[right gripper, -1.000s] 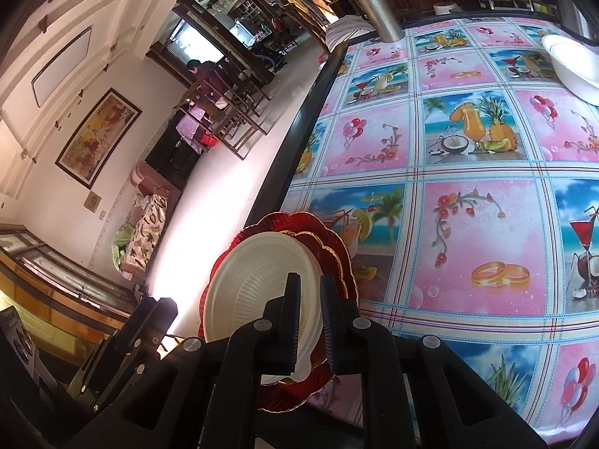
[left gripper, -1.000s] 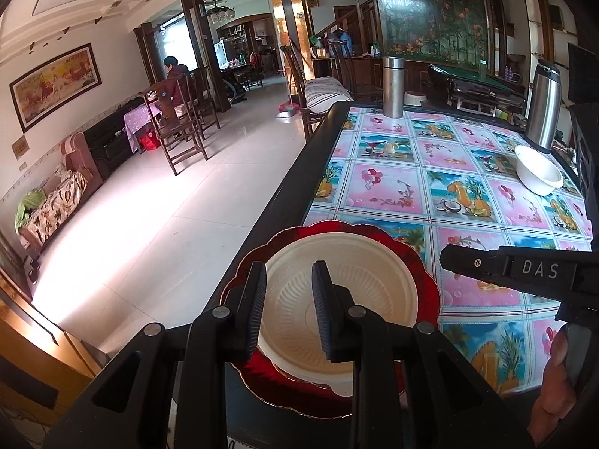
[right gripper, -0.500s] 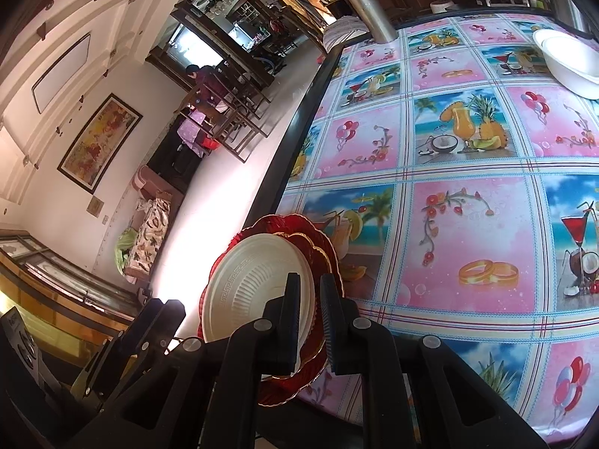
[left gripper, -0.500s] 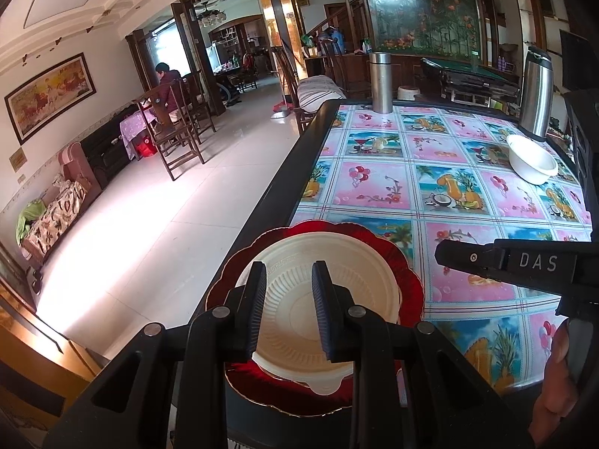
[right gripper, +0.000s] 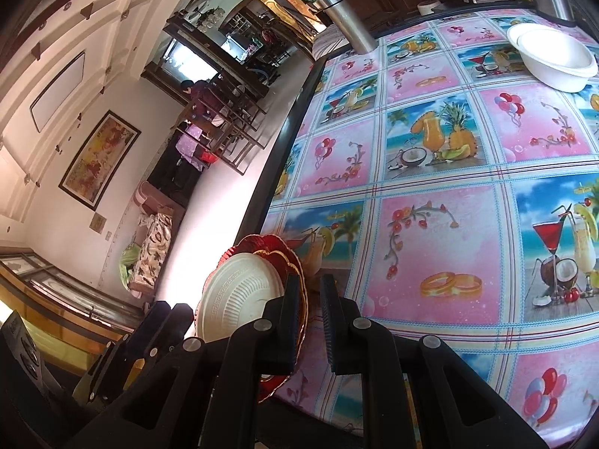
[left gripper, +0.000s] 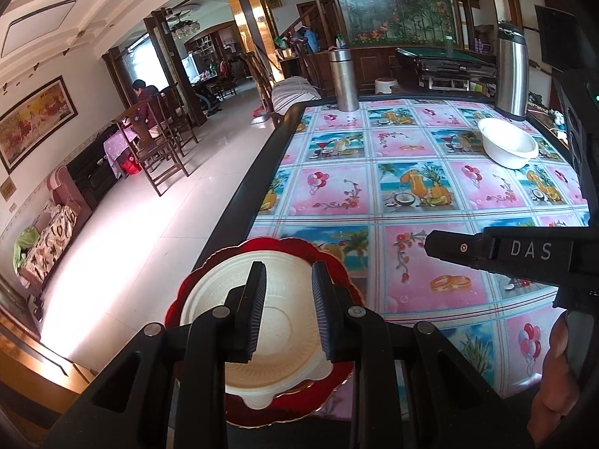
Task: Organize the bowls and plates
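A cream plate (left gripper: pixel 284 340) lies on a red scalloped plate (left gripper: pixel 337 262) at the table's near left corner. It also shows in the right wrist view (right gripper: pixel 239 295), on the red plates (right gripper: pixel 277 249). My left gripper (left gripper: pixel 288 280) hovers over the cream plate, jaws apart, holding nothing. My right gripper (right gripper: pixel 309 286) is beside the stack's right rim, jaws a little apart and empty; it also shows in the left wrist view (left gripper: pixel 430 245). A white bowl (left gripper: pixel 507 146) stands far right, also in the right wrist view (right gripper: pixel 554 58).
Two steel flasks (left gripper: pixel 343 78) (left gripper: pixel 511 71) stand at the table's far edge. The table's black left edge (left gripper: pixel 258 172) drops to the tiled floor. The patterned tablecloth (right gripper: pixel 430 187) covers the table. Chairs and a seated person are far left.
Both grippers have drawn back and up from the plate stack, so the plates look smaller and lower. The right gripper's jaws have opened a little wider.
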Motion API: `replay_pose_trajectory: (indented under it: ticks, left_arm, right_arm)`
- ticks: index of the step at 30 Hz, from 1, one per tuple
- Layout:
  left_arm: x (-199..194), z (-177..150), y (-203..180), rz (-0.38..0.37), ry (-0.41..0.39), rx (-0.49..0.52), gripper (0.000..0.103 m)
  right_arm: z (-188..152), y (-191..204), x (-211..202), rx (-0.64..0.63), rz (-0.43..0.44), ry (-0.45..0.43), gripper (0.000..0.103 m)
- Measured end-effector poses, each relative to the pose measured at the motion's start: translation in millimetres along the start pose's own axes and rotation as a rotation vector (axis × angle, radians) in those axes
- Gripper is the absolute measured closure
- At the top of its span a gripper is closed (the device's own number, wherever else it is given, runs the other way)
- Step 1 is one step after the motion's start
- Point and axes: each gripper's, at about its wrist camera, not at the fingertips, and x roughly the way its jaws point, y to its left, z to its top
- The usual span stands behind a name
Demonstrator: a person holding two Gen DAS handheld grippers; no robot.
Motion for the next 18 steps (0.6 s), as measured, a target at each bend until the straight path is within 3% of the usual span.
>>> replay_pose_trajectory:
  ticks: [9, 12, 16, 18]
  left_arm:
    - [8, 3, -64, -0.069, 0.041, 0.125, 0.080]
    - [11, 1, -71, -0.074, 0.058, 0.140, 0.080]
    - [16, 1, -72, -0.063, 0.068, 0.135, 0.080]
    - [20, 2, -74, -0.059, 0.073, 0.134, 0.080]
  right_arm:
    - [26, -69, -32, 0.118, -0.030, -0.074, 0.089]
    - [43, -119, -56, 0.220, -0.089, -0.165, 0.089]
    - [71, -195, -102, 0.371, -0.249, -0.338, 0.088]
    - [84, -234, -123, 0.471, -0.254, -0.396, 0.088]
